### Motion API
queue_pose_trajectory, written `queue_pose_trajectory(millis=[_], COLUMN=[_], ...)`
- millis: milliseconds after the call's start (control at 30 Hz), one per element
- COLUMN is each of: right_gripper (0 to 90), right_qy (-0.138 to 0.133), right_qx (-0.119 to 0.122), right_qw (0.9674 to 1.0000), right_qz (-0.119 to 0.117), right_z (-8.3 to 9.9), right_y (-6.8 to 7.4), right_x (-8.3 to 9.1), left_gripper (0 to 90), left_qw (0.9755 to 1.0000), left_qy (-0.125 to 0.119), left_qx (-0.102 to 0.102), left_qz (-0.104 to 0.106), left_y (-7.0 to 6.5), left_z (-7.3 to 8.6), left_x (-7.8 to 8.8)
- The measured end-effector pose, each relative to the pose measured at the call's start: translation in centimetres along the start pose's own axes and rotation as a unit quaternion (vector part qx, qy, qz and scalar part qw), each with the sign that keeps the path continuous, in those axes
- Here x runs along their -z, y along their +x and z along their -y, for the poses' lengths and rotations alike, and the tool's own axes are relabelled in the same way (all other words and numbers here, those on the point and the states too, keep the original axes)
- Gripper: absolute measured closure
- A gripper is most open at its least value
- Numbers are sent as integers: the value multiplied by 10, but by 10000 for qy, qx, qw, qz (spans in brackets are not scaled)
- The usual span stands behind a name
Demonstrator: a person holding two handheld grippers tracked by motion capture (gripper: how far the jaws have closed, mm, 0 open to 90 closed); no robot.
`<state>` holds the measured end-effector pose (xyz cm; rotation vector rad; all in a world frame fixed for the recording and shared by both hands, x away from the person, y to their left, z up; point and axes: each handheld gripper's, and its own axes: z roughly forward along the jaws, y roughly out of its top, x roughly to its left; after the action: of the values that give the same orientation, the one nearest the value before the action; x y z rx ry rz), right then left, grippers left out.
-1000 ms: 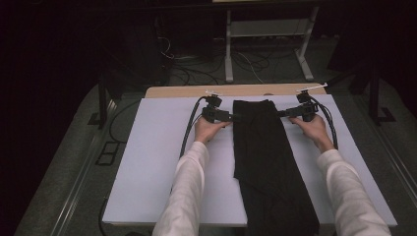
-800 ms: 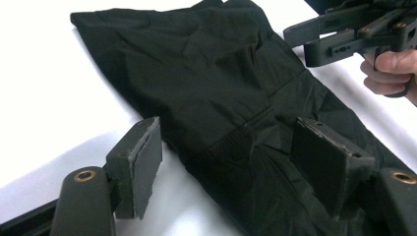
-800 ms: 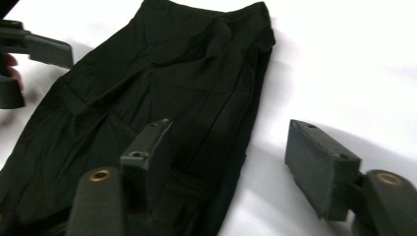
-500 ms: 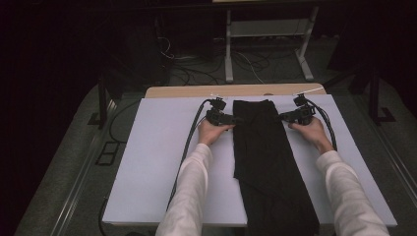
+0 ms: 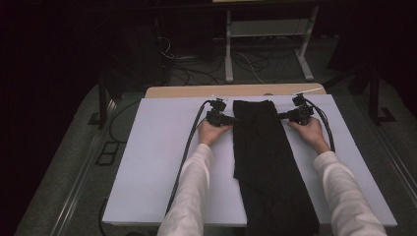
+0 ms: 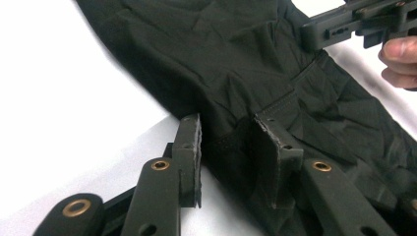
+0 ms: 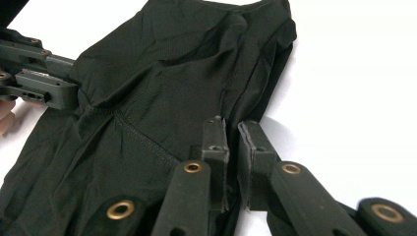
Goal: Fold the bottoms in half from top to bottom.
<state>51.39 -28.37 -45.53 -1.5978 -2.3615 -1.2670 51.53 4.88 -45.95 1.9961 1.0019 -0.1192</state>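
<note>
Trousers (image 5: 263, 157) of black cloth lie lengthwise on the white table (image 5: 152, 162), the waist end toward the far edge and the legs running back to the near edge, where they hang past it between the person's 2 white sleeves. At the waist end the 2 grippers meet the cloth from opposite sides. On the left edge of the cloth, the left gripper (image 5: 231, 119) has just been closing its jaws; in the left gripper view the left gripper (image 6: 227, 147) has a fold of the edge bunched between its 2 pads, with a narrow gap remaining, and the cloth fills that gap, though whether both pads press on it I cannot tell for sure. On the right edge, the right gripper (image 5: 282, 117) has also just been closing; in the right gripper view the right gripper (image 7: 232, 147) stands with its jaws nearly together, pinching the trousers' (image 7: 162, 88) edge, which rises into the slit between the pads. Each gripper view also shows the other gripper farther off at the opposite side of the waist, touching the cloth. A cable (image 5: 184, 157) trails from the left gripper along the table beside the left sleeve (image 5: 194, 191). Beyond the table's far edge, a strip of wood (image 5: 196, 92) shows.
</note>
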Motion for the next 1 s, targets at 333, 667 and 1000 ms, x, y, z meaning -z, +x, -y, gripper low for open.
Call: queue_pose_trajectory(millis=[333, 667, 1000], right_gripper=[839, 841, 841], right_qy=[-66, -451, -546], right_qx=[-25, -214, 45], right_qw=[10000, 9987, 9985], right_qz=[-33, -116, -69], right_z=[2, 3, -1], right_y=[5, 11, 37], right_x=[2, 21, 40], left_gripper=[843, 855, 855], left_qw=[9996, 9992, 9974], left_qy=[-79, -301, -635], left_qx=[260, 260, 302], left_qz=[-31, 30, 174], left_y=[3, -8, -19], left_z=[2, -2, 3], left_x=[-4, 8, 32])
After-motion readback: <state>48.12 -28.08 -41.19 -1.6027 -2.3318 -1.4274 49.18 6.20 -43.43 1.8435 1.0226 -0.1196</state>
